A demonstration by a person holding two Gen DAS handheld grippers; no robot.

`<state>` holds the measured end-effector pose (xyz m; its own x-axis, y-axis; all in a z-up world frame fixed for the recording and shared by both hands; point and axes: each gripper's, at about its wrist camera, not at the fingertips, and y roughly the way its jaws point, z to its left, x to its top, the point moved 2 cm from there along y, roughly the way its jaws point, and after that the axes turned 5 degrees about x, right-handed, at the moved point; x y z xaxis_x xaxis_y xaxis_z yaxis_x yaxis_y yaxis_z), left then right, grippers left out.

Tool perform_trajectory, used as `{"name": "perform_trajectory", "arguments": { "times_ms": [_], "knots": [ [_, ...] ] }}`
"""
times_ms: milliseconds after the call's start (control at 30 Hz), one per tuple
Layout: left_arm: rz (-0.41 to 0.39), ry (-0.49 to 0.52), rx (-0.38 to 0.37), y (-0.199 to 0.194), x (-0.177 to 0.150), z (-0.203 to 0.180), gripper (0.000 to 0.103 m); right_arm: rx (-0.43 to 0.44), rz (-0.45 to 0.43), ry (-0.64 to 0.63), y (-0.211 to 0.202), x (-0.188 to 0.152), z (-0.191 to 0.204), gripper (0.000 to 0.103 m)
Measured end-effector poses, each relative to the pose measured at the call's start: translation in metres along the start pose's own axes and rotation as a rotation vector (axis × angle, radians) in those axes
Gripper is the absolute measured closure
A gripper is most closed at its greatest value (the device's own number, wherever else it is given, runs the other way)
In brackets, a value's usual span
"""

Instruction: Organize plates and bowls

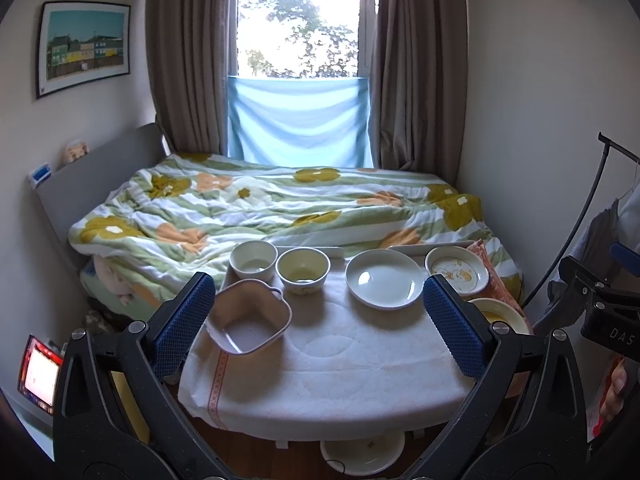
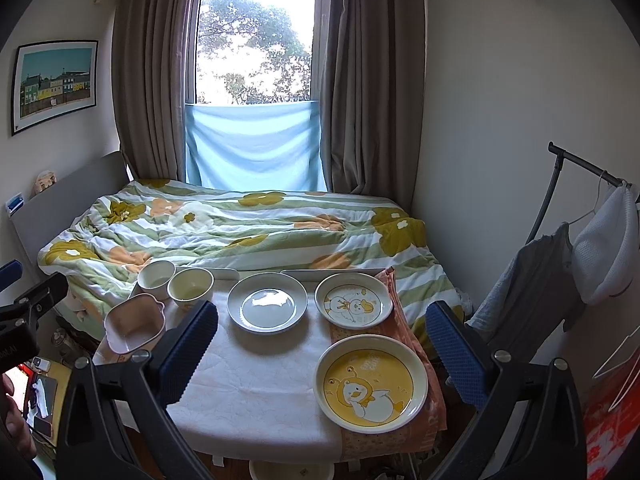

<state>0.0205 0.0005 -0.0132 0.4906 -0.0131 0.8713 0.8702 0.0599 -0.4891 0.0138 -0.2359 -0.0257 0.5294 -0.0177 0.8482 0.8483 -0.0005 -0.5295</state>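
On the small table with a white cloth (image 1: 340,372) stand a white bowl (image 1: 253,260), a pale yellow bowl (image 1: 303,270), a pink square bowl (image 1: 250,318), a plain white plate (image 1: 384,279), a cartoon plate (image 1: 457,270) and a yellow duck plate (image 2: 370,383). The same bowls (image 2: 156,274) (image 2: 190,284) (image 2: 134,328) and plates (image 2: 267,307) (image 2: 353,305) show in the right wrist view. My left gripper (image 1: 320,324) is open and empty above the table's near half. My right gripper (image 2: 322,352) is open and empty above the duck plate.
A bed with a flowered quilt (image 1: 280,208) lies right behind the table. A clothes rack (image 2: 580,240) with hanging clothes stands at the right. An orange patterned cloth (image 2: 400,320) lies under the right plates. A white basin (image 1: 362,456) sits on the floor under the table.
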Motion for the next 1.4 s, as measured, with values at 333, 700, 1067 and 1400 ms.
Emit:
{"name": "perform_trajectory", "arguments": {
  "times_ms": [333, 700, 1067, 1400],
  "knots": [
    [0.003, -0.001, 0.000, 0.002, 0.000, -0.001, 0.000, -0.001, 0.001, -0.001, 0.000, 0.001, -0.001, 0.000],
    [0.006, -0.002, 0.004, 0.004, -0.001, -0.001, 0.000, 0.000, 0.002, -0.002, 0.000, 0.001, -0.001, 0.000],
    [0.031, 0.005, -0.001, 0.011, -0.002, 0.001, 0.000, 0.003, 0.024, 0.010, 0.007, -0.004, -0.006, 0.000],
    [0.192, 0.124, -0.116, 0.074, -0.023, -0.058, 0.000, 0.024, 0.161, 0.141, 0.040, -0.051, -0.048, 0.000]
  ]
}}
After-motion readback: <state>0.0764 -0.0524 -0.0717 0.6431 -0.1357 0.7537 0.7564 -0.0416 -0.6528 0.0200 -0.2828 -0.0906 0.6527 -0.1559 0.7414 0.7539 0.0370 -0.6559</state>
